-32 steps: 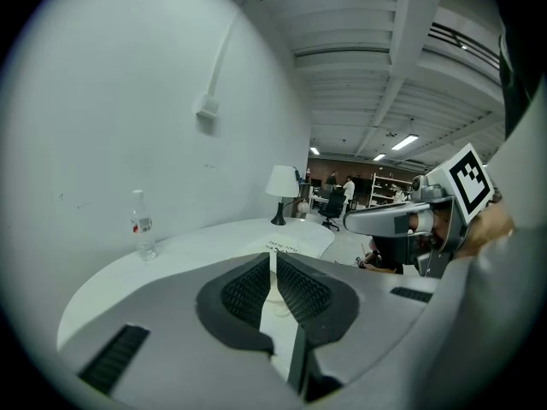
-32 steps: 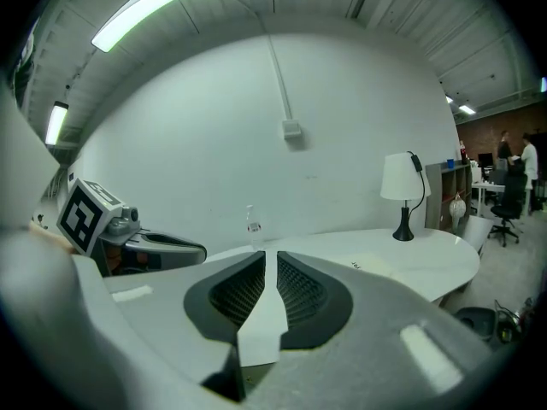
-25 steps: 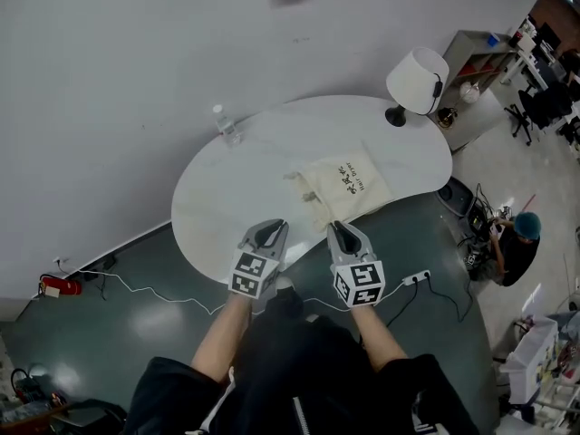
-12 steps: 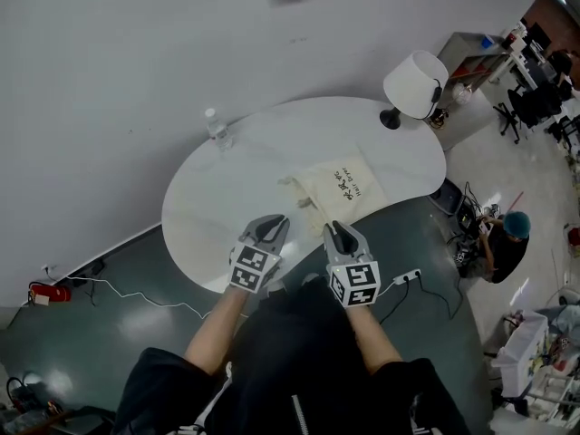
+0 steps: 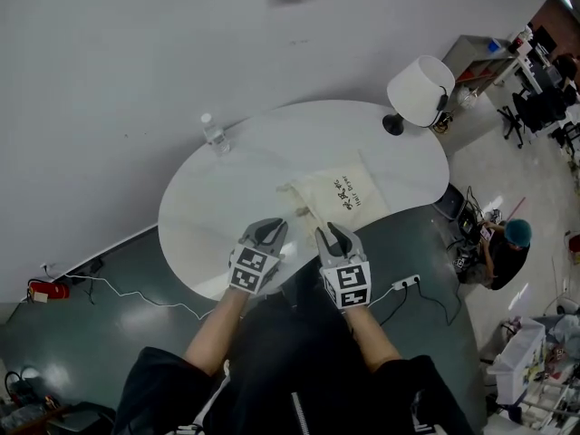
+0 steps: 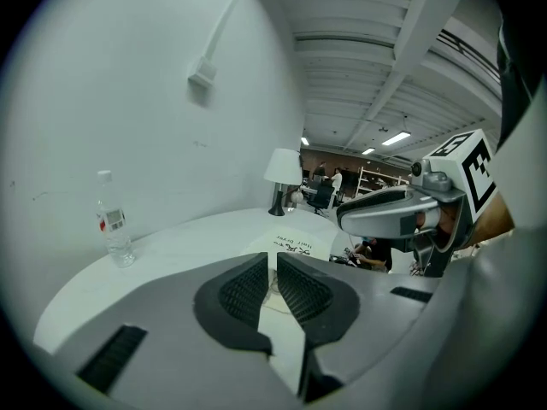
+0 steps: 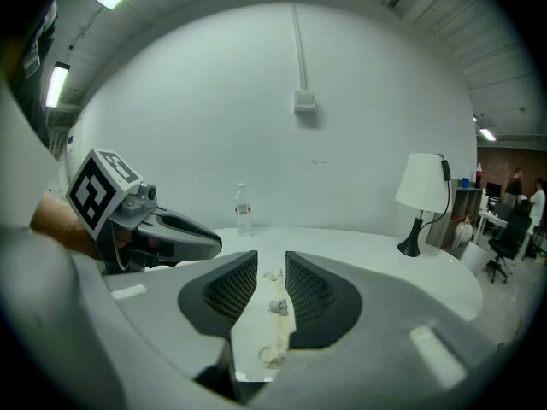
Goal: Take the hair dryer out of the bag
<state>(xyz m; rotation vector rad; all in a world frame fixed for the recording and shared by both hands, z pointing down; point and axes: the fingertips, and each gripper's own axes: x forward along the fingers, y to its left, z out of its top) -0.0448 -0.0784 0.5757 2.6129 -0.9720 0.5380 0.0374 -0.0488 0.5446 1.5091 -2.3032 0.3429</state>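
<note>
A cream tote bag (image 5: 340, 196) with dark print lies flat on the white oval table (image 5: 208, 225), right of the middle. No hair dryer shows in any view. My left gripper (image 5: 270, 228) hovers over the table's near edge, just left of the bag's near corner, with its jaws shut and empty (image 6: 273, 259). My right gripper (image 5: 331, 233) is at the bag's near corner. Its jaws are opening (image 7: 272, 267). Through their gap I see the bag's cream edge and cord (image 7: 276, 307), which the pads do not press.
A clear water bottle (image 5: 214, 135) stands at the table's far left by the wall. A white-shaded lamp (image 5: 418, 85) stands at the far right end. On the floor lie a power strip (image 5: 406, 282) with cables, and a person (image 5: 507, 247) sits at the right.
Both grippers have moved forward and lower toward the bag's near corner. The right jaws have spread apart; the left jaws stayed shut.
</note>
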